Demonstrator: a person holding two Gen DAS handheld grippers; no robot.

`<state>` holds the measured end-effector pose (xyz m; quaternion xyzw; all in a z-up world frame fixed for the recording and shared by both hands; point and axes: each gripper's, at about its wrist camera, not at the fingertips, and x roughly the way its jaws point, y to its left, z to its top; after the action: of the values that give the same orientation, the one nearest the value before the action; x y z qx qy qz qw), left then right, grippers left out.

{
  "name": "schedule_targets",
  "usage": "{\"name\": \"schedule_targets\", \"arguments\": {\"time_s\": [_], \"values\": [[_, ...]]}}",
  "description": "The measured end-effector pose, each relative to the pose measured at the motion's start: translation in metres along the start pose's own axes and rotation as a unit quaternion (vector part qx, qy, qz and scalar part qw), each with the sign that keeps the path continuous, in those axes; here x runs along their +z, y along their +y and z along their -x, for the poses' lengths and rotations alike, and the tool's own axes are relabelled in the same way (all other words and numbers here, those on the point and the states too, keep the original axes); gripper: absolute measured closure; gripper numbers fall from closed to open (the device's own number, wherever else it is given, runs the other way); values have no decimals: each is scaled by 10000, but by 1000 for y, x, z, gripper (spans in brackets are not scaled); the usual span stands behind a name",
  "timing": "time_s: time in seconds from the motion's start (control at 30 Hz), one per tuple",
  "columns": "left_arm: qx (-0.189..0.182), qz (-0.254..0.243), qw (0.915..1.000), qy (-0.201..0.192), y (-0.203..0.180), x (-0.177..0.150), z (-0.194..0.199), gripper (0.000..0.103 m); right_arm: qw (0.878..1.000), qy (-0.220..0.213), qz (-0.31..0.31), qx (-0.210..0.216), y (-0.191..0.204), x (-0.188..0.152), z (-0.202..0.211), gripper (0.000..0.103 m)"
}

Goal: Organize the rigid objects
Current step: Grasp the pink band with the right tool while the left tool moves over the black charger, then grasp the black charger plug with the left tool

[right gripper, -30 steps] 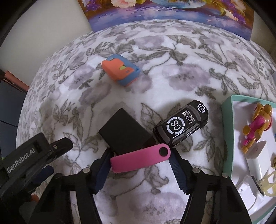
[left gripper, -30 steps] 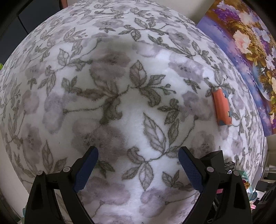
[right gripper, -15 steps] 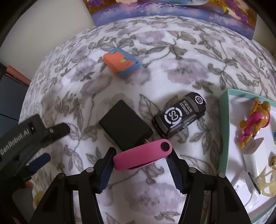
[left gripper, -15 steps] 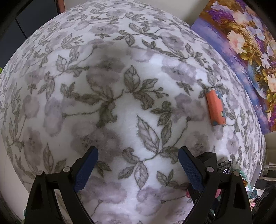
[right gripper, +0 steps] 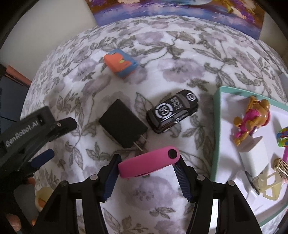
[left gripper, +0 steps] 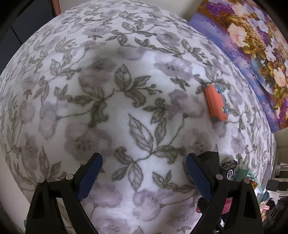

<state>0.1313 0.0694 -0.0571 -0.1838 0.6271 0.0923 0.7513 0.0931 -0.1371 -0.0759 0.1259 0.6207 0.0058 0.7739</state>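
From the left wrist we look steeply down, close over the floral blanket point(left gripper: 126, 111). From the right wrist we look down from slightly farther back. Both views share the orange-and-blue block point(left gripper: 215, 102) point(right gripper: 120, 63) and the black toy car point(left gripper: 229, 170) point(right gripper: 171, 111).

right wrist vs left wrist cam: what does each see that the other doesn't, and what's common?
Right wrist only: the right gripper shut on the pink tool, the black charger with its prongs, and the teal tray holding the pink-and-gold toy.

Left wrist only: the left gripper, open, nothing between its fingers, over bare floral blanket.

Both: the orange-and-blue case, the black toy car and the flower painting.
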Motion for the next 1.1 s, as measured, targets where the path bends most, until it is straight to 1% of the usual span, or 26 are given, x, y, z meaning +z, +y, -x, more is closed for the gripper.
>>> {"name": "schedule_targets", "arguments": {"time_s": [0.1, 0.3, 0.47, 0.53, 0.73, 0.9, 1.0, 1.1], "values": [[-46, -111, 9999, -17, -7, 0, 1, 9, 9999, -59, -133, 59, -9, 1, 8, 40], [-235, -449, 9987, 4, -35, -7, -4, 9, 9991, -173, -365, 94, -27, 6, 23, 40], [-401, -809, 9959, -2, -60, -14, -7, 9, 9976, -246, -645, 91, -48, 9, 36, 40], [-455, -950, 9944, 19, -70, -18, -10, 9, 9968, -282, -727, 166, -53, 10, 40, 40], [-560, -1226, 9909, 33, -96, -27, -13, 9, 9946, -478, -916, 128, -68, 12, 59, 40], [-546, -1446, 9879, 107, -109, -36, -18, 9, 9922, -556, -1100, 187, -82, 13, 67, 40], [-483, -1540, 9869, 25, -117, -42, -20, 9, 9918, -525, -1153, 173, -84, 13, 65, 40], [-436, -1631, 9856, -47, -121, -40, -26, 9, 9917, -469, -1184, 165, -86, 13, 61, 40]]}}
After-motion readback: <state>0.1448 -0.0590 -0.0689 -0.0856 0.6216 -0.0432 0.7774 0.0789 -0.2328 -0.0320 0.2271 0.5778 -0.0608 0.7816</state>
